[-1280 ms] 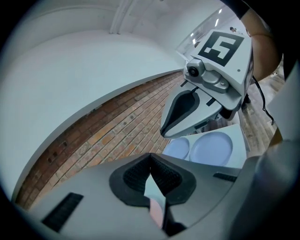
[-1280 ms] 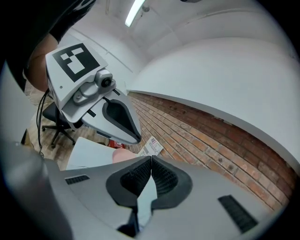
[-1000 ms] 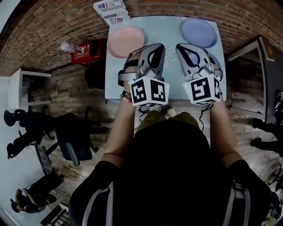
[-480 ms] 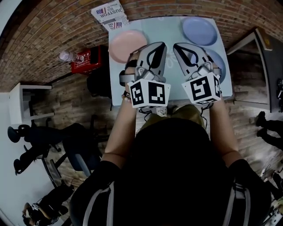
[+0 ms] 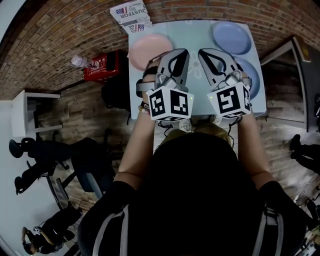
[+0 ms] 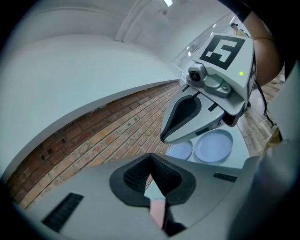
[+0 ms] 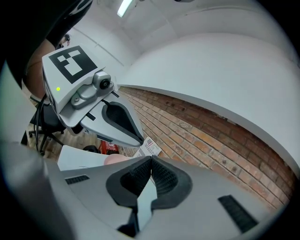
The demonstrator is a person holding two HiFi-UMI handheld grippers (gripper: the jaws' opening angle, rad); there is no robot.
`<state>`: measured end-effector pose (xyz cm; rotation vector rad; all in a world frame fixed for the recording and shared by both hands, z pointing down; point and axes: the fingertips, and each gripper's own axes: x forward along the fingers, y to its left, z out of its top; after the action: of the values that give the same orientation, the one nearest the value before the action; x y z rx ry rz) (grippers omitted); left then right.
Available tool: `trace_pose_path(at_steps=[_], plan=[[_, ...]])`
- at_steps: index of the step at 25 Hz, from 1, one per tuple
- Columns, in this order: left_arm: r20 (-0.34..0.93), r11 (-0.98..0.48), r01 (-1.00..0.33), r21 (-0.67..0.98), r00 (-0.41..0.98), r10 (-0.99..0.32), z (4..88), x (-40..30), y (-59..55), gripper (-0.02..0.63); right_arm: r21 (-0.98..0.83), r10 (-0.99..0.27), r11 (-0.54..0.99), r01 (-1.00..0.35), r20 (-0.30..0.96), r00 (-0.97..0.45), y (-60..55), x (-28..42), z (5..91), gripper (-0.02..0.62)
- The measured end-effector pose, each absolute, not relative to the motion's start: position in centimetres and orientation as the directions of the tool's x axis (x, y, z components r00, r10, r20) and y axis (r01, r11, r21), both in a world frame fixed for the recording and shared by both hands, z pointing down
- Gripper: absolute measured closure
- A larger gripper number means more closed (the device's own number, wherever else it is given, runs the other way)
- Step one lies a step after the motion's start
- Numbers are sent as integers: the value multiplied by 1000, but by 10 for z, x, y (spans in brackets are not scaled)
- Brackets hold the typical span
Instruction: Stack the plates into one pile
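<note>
Three plates lie apart on the pale tabletop point(image 5: 196, 32), none stacked. The pink plate point(image 5: 148, 48) sits at the far left corner. The far blue plate point(image 5: 231, 37) is at the far right corner, and the near blue plate point(image 5: 254, 76) lies just beside it towards me along the right edge. I cannot tell whether the two blue rims touch.

I hold both grippers side by side over the middle of the tabletop, pointing away from me, each only slightly tipped down. My left gripper point(image 5: 182, 51) hangs over the near edge of the pink plate. Its fingers point(image 6: 136, 174) are pressed together at the tips with nothing between them, and a sliver of pink shows through the gap behind the tips. My right gripper point(image 5: 203, 52) covers part of the near blue plate in the head view. Its fingers point(image 7: 165, 176) are also closed on nothing, tips meeting.

Beyond the tabletop's far left corner a printed box point(image 5: 131, 13) lies against the brick wall point(image 5: 60, 30). To the left, on the wooden floor point(image 5: 75, 107), stands a red case point(image 5: 105, 65) with a clear bottle point(image 5: 80, 61) beside it. Dark office chairs point(image 5: 75, 160) stand further left.
</note>
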<state>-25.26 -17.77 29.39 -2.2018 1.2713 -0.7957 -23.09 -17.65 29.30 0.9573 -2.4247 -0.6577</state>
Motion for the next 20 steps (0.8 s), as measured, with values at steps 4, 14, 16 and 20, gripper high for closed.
trace_pose_path(at_steps=[4, 14, 16, 20], plan=[[256, -456, -608, -650, 390, -885, 297, -256, -180, 583, 565, -709, 654, -503, 227, -668, -179, -236, 295, 561], [371, -469, -675, -570, 298, -880, 358, -302, -201, 583, 520, -679, 697, -494, 258, -687, -183, -250, 309, 561], [416, -484, -675, -557, 277, -866, 383, -316, -205, 581, 516, -676, 702, -491, 263, -689, -184, -251, 312, 561], [513, -524, -657, -542, 235, -826, 433, -340, -211, 575, 511, -668, 713, -480, 288, -686, -187, -253, 320, 561]])
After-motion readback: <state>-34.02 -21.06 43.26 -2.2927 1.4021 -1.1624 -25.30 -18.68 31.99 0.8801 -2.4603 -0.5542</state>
